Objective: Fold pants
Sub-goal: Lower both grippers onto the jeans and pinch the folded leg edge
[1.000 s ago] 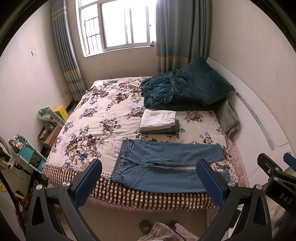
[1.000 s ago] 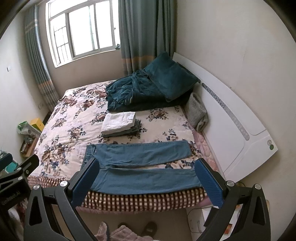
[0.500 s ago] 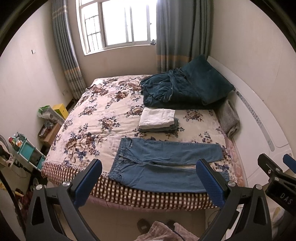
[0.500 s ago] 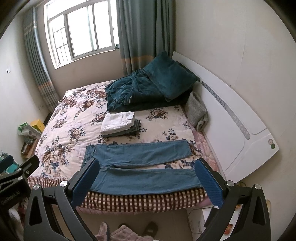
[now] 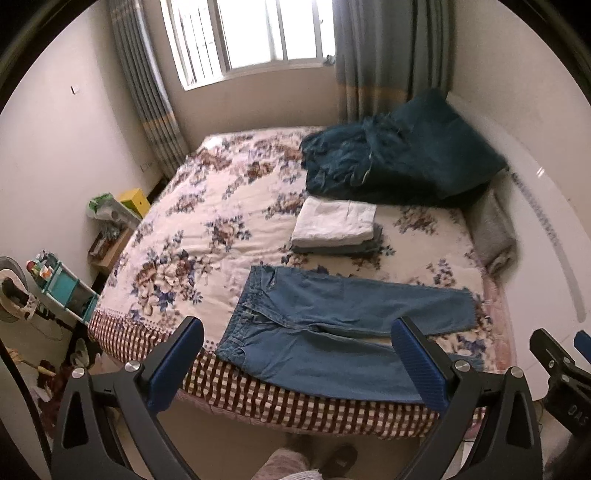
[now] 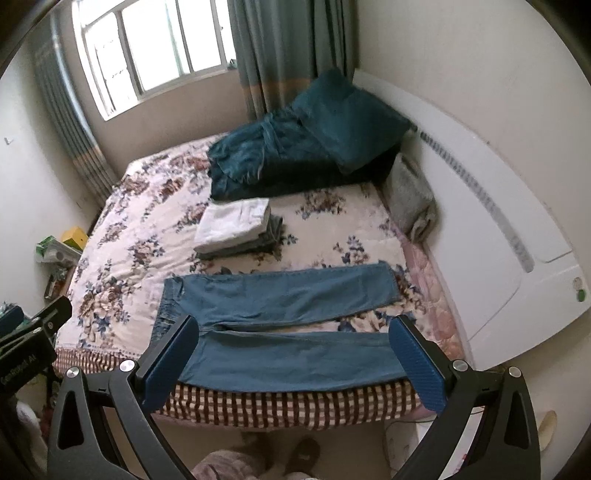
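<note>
Lying flat: blue jeans are spread on the near edge of the bed, waistband toward the left, both legs stretched toward the headboard on the right.
Jeans' legs: the two are parted slightly, and floral cover is seen in the gap between them; the nearer leg runs along the checkered border.
Left gripper: its blue-padded fingers are held wide apart above the floor, short of the bed edge; nothing is gripped, and the jeans are framed between them.
Right gripper: it is likewise spread wide and empty, held off the bed edge; the nearer leg is seen between its fingers.
Folded stack: a white garment is laid on grey ones, just beyond the jeans toward the middle of the bed.
Teal bedding: a crumpled blanket and a pillow are piled at the far right corner, beside the headboard.
Grey bundle: it is wedged against the headboard.
Window: bright, flanked by grey-blue curtains.
Floor: slippered feet are visible below the grippers.
</note>
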{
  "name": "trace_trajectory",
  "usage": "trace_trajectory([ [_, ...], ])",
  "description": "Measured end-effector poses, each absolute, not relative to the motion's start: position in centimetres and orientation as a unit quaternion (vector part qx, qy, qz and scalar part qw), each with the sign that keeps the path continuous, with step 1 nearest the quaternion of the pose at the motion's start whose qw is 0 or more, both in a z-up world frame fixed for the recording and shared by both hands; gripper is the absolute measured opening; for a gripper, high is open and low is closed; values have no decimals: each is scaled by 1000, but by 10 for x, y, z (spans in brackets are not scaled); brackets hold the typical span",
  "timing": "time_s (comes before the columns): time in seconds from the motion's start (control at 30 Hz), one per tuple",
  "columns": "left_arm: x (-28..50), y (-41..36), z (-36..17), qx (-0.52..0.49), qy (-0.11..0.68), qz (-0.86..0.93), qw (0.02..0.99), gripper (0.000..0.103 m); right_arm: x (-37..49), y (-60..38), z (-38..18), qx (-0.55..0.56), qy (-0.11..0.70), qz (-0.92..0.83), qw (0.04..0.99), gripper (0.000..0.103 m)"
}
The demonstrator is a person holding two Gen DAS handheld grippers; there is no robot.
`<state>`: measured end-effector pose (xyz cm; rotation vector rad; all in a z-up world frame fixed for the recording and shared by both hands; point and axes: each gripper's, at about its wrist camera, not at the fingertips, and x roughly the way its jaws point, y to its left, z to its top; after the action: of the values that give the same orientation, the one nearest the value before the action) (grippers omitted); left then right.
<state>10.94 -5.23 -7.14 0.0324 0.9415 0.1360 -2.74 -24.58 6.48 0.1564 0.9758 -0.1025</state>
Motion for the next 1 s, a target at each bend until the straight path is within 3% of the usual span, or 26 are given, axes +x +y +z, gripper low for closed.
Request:
trace_trajectory([
  [0.47, 342, -38, -251, 66, 555, 38, 829, 103, 214, -294, -145, 62, 591, -138, 792, 103],
  [0.7, 430, -38, -395, 136, 602, 52, 785, 103, 320, -306, -301, 23, 653, -156, 741, 103],
  [1.0, 486, -75, -587, 284, 680, -13, 676, 102, 414, -278, -519, -106, 762, -80, 634, 103],
])
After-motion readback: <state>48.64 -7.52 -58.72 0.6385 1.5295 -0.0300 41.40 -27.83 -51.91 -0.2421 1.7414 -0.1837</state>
